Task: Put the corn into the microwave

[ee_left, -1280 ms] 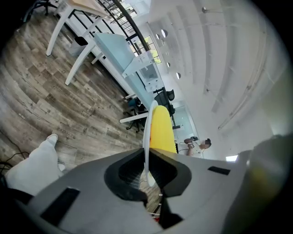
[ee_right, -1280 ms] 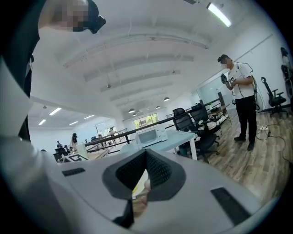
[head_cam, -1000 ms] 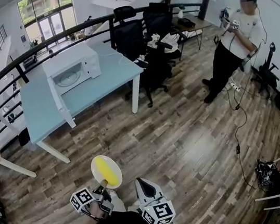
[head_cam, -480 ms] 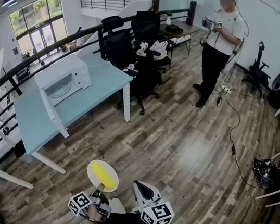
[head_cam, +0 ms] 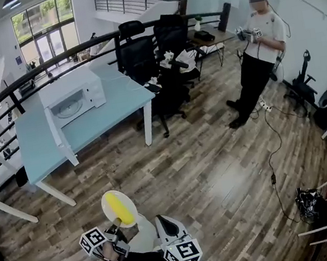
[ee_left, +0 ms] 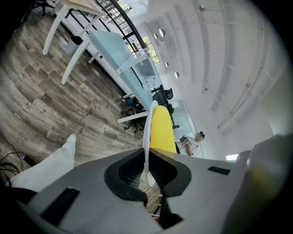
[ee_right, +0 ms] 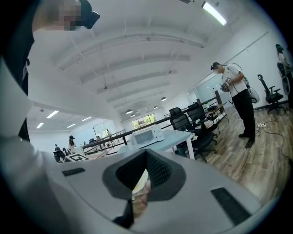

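The yellow corn cob lies along a white round plate, just ahead of the left gripper and well apart from the microwave. In the left gripper view the plate's rim stands edge-on between the 2 jaws, which pinch it near its lower edge, with the cob resting against the plate's face beyond the jaw tips.

The right gripper is just beside the left one, on its right. Its own view shows its jaws pressed together at the tips with nothing between them.

Far ahead of both grippers, a white microwave oven sits on a pale blue table with its door swung open. Beyond the table's right end stand 2 black office chairs. Ahead and well to the right of the right gripper, a person in a white top and black trousers stands on the wood-plank floor.
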